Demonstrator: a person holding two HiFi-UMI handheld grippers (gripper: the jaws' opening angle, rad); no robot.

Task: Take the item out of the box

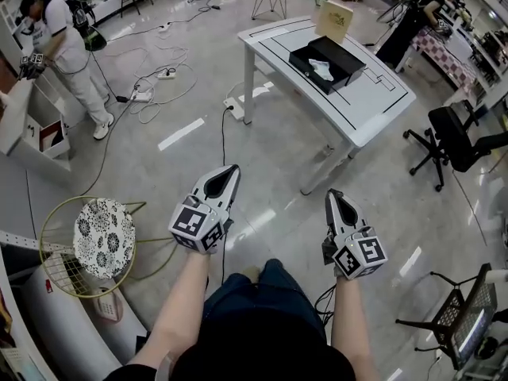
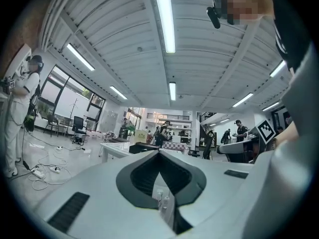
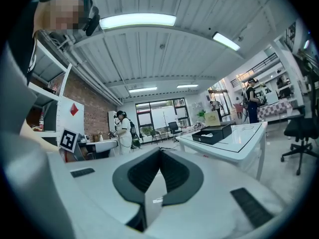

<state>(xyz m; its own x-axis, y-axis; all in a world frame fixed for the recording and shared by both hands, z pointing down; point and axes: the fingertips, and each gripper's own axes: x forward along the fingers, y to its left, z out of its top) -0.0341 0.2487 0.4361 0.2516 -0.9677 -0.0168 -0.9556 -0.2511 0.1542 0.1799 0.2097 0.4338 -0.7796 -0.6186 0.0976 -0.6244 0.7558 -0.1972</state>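
Head view: we hold both forearms [image 1: 186, 300] stretched forward and low. The left gripper [image 1: 232, 169] and right gripper [image 1: 332, 194] point toward the table [image 1: 381, 105], well ahead of them. The black box [image 1: 341, 58] lies open there, with the white item [image 1: 321, 70] inside.

Left gripper view: jaws together, nothing between them.

Right gripper view: jaws together, empty. The box is ahead and to the right.

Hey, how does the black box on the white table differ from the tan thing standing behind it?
The black box lies flat and open, with a white item inside; the tan thing stands upright, and its contents don't show. The black box is low and wide; the tan thing rises higher and is narrower. Both rest on the white table.
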